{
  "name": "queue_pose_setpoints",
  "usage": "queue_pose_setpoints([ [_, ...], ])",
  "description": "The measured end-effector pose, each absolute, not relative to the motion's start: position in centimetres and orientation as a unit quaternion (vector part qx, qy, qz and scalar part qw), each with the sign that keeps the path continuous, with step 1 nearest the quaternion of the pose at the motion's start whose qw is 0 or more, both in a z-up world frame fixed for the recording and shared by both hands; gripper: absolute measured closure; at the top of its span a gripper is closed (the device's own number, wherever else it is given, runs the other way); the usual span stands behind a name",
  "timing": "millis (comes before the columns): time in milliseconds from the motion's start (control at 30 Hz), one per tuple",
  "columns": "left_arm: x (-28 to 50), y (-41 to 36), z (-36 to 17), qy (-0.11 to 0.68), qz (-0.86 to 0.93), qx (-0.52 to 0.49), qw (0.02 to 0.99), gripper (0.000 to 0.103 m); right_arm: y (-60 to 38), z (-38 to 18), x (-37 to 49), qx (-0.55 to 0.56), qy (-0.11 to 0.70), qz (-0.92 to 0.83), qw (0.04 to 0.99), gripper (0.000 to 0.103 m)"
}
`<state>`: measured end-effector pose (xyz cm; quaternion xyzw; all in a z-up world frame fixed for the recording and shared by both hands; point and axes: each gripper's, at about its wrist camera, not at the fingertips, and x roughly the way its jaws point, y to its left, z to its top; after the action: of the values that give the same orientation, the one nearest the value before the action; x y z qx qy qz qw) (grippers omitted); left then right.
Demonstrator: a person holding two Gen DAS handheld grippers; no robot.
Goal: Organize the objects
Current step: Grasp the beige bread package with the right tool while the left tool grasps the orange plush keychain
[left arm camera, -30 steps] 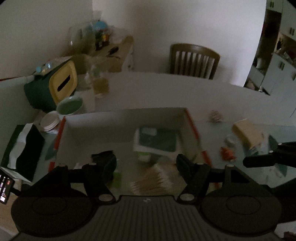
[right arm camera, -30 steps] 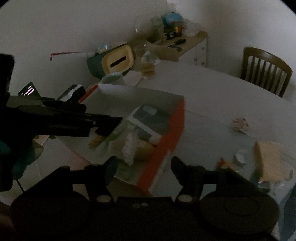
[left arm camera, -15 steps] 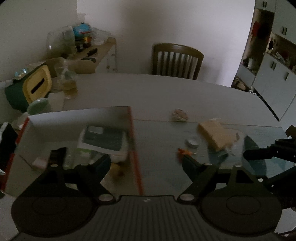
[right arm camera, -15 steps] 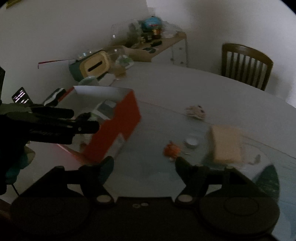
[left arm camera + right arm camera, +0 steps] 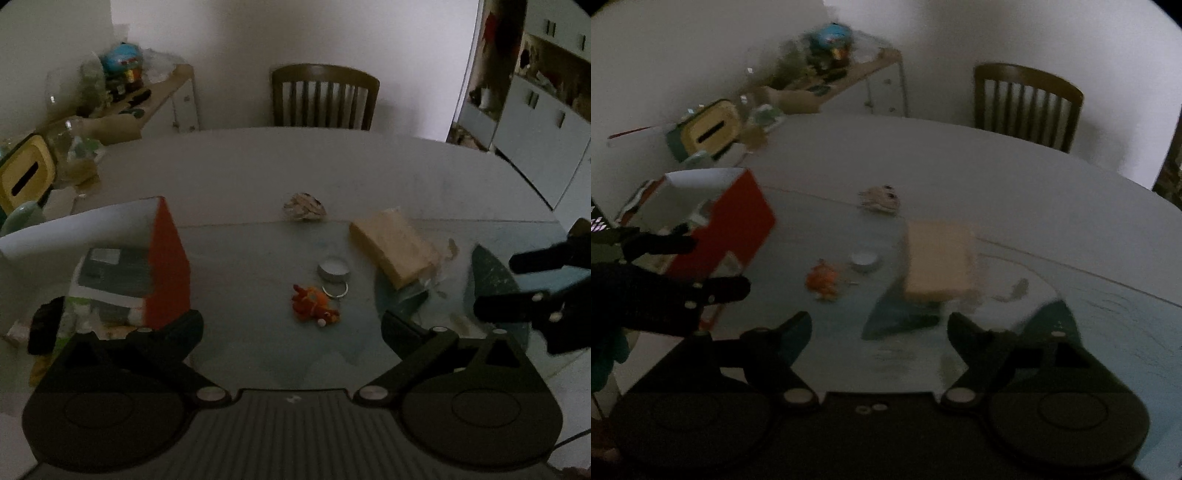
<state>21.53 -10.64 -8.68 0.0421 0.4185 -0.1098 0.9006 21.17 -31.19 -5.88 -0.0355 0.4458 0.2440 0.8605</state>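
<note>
An open box with a red side (image 5: 168, 266) (image 5: 735, 229) stands at the table's left and holds several items, among them a dark green packet (image 5: 114, 271). On the table lie a small orange toy (image 5: 312, 304) (image 5: 822, 278), a tealight (image 5: 333, 268) (image 5: 864, 260), a tan block (image 5: 393, 245) (image 5: 940, 258) and a crumpled shell-like piece (image 5: 304, 207) (image 5: 881, 198). My left gripper (image 5: 291, 326) is open and empty, just short of the orange toy. My right gripper (image 5: 879, 332) is open and empty, in front of the tan block.
A wooden chair (image 5: 325, 96) stands at the table's far side. A cluttered side shelf (image 5: 147, 99), a yellow-fronted green tissue box (image 5: 24, 177) and a glass jar (image 5: 75, 155) are at the back left. Cabinets (image 5: 535, 122) stand at the right.
Both grippers have swung to the right, away from the box and toward the loose items at the table's middle. Both stay open and empty.
</note>
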Motion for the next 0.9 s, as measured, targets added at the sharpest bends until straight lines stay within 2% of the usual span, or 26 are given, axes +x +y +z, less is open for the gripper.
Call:
queue_pose_setpoints([
  [267,24.4,-12.9,-11.9,0.434,-0.111,0.055,0.892,0.000,-31.6,-8.4,25.1,-0.041,0.449,0.224,0.864,0.015],
  [900,29.5,-14.8,-18.4,0.480,-0.119,0.085,0.865,0.000,-29.8,-15.0,32.6,-0.054,0.511,0.201,0.834,0.015],
])
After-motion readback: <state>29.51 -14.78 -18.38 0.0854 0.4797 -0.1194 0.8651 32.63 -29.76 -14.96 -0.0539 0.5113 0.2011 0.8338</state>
